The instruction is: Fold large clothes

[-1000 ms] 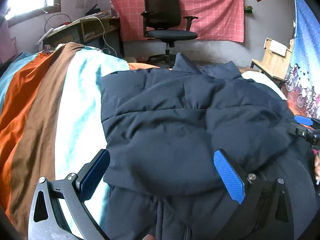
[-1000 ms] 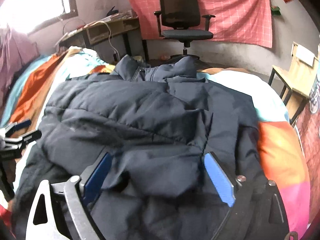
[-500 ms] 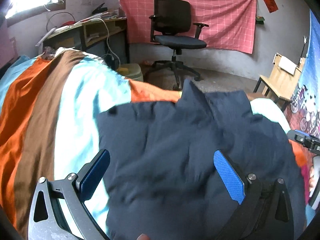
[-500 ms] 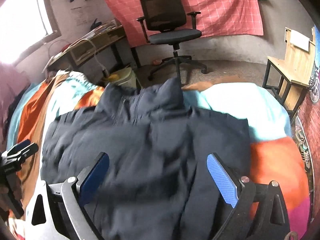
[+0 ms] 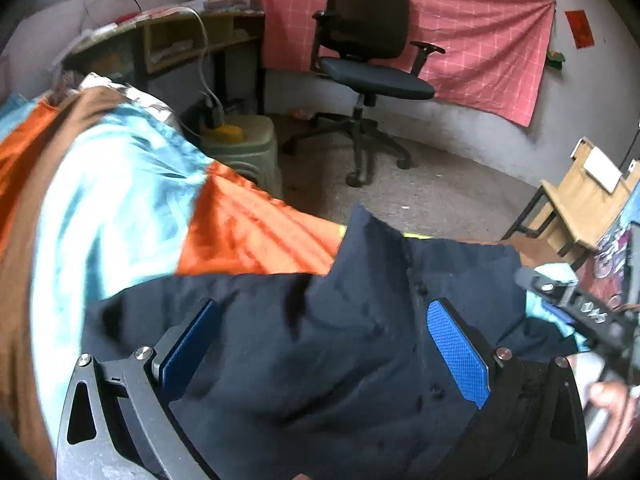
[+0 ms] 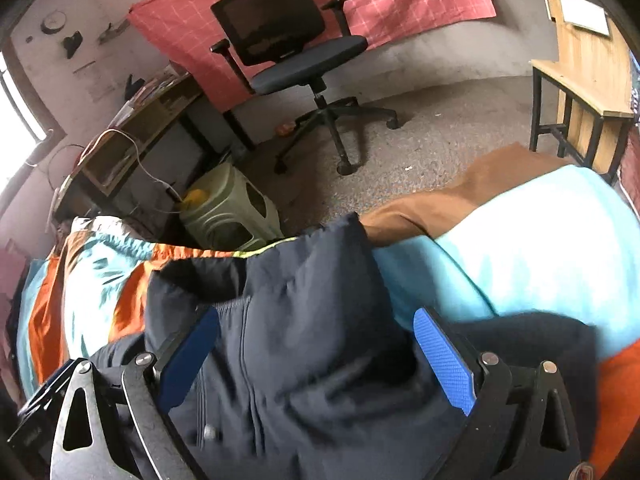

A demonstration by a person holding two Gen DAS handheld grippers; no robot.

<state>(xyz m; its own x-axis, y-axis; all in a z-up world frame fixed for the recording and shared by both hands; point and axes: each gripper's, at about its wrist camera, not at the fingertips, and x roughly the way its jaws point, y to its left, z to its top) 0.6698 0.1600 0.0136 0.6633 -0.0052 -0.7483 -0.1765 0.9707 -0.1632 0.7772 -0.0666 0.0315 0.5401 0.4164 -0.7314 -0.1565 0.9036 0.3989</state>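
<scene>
Left gripper (image 5: 320, 352): jaws spread wide, blue pads well apart, nothing pinched. Dark navy jacket (image 5: 320, 340) fills the space between and below the fingers; whether the pads touch the fabric cannot be told.

Right gripper (image 6: 316, 356): jaws likewise spread wide, no grip on anything. Jacket (image 6: 304, 320) lies between the fingers here too, with a zipper line and a snap visible near the left finger.

Right gripper also shows at the right edge of the left wrist view (image 5: 576, 312), beside the jacket.

Containers: a pale green bin (image 6: 232, 212) stands on the floor just beside the bed, next to the desk (image 6: 136, 136); something yellow sits on or in its top, a white cable runs to it. Contents otherwise not visible.

Jacket position: on the striped bedspread (image 5: 120, 208) (orange, brown, light blue bands), bunched near the bed's far edge. Its collar end (image 6: 344, 232) rises in a point toward the office chair (image 6: 292, 52); long axis appears to run from the grippers toward that edge. Image is motion-blurred.
</scene>
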